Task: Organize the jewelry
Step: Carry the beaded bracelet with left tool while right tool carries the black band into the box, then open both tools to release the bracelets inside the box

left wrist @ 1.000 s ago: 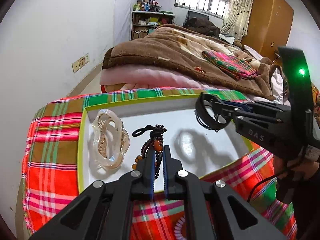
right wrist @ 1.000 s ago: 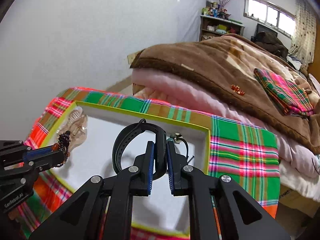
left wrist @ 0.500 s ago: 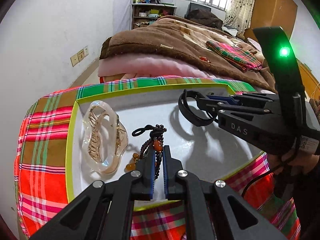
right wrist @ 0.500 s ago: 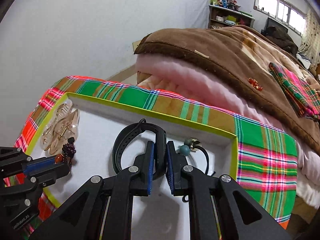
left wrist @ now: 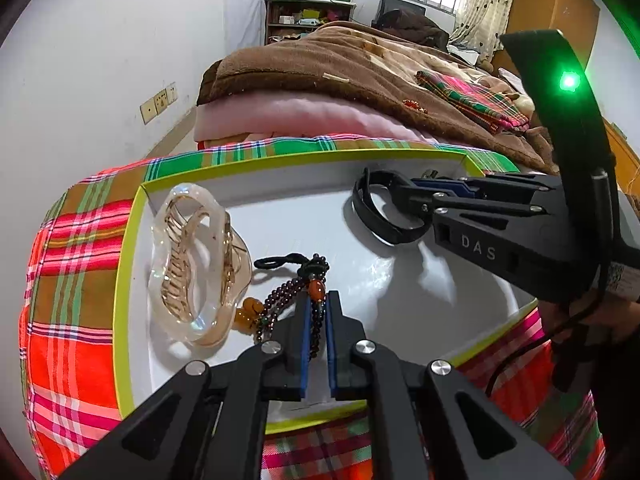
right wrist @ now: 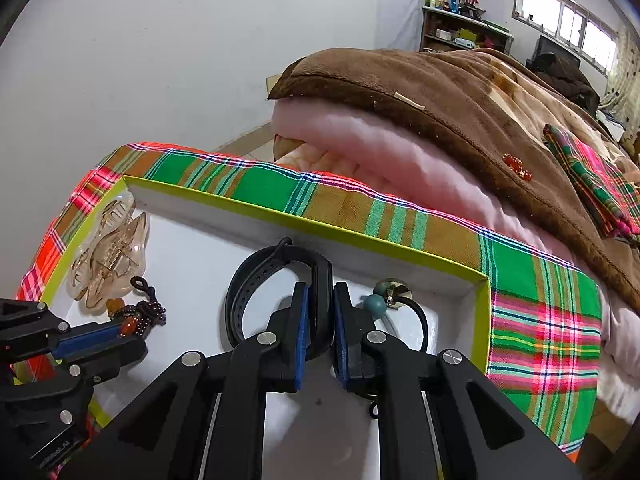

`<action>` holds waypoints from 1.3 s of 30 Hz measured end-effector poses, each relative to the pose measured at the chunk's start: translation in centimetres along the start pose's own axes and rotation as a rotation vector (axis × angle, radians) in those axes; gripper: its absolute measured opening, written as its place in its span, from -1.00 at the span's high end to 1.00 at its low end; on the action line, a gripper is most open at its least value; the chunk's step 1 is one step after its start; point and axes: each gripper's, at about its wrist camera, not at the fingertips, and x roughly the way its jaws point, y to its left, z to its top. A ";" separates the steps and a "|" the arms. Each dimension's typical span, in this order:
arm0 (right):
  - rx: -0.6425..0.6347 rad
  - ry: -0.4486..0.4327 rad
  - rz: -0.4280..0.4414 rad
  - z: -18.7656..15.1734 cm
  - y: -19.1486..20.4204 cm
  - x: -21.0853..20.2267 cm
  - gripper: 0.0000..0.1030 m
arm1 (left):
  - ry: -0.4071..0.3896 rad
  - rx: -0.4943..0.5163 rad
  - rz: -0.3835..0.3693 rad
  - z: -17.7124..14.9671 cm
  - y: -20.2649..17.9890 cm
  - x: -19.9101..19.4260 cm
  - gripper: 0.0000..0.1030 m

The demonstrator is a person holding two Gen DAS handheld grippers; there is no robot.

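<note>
A white tray with a lime rim (left wrist: 128,240) (right wrist: 304,224) lies on a plaid cloth. My left gripper (left wrist: 316,312) (right wrist: 120,330) is shut on a dark beaded bracelet with orange beads (left wrist: 296,292) (right wrist: 140,316), low over the tray beside a clear amber hair claw (left wrist: 192,264) (right wrist: 108,252). My right gripper (right wrist: 318,300) (left wrist: 404,192) is shut on a black wristband (right wrist: 276,280) (left wrist: 384,212), held just over the tray's far part. A hair tie with a teal bead (right wrist: 376,304) lies in the tray's right corner.
The plaid cloth (left wrist: 72,264) (right wrist: 540,320) covers the surface under the tray. A bed with a brown blanket (left wrist: 340,68) (right wrist: 460,92) and pink quilt stands right behind. A white wall (left wrist: 100,40) is at the left. A shelf and a window are far back.
Both grippers have lowered toward the tray. The beaded bracelet now hangs closer to the hair claw, and the wristband has come down over the tray floor.
</note>
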 end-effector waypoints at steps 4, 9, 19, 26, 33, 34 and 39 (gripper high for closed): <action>0.000 0.003 -0.002 0.1 -0.1 0.1 0.75 | 0.002 -0.006 0.000 0.1 0.2 0.3 0.86; -0.002 0.003 -0.002 0.1 -0.1 0.2 0.75 | 0.003 -0.018 0.000 0.1 0.3 0.4 0.85; 0.011 -0.003 -0.002 0.2 -0.2 0.1 0.70 | 0.010 -0.030 0.000 0.0 0.6 0.5 0.82; 0.022 -0.010 -0.001 0.3 -0.3 -0.1 0.67 | 0.014 -0.036 0.002 0.1 0.7 0.4 0.64; 0.027 -0.023 0.005 0.3 -0.3 -0.6 0.66 | 0.002 -0.038 0.004 0.2 0.5 -0.1 0.39; 0.027 -0.027 0.006 0.3 -0.3 -0.6 0.66 | -0.001 -0.039 0.006 0.2 0.5 -0.2 0.37; 0.032 -0.043 0.004 0.3 -0.3 -1.3 0.66 | -0.008 -0.042 0.015 0.4 0.5 -0.8 0.27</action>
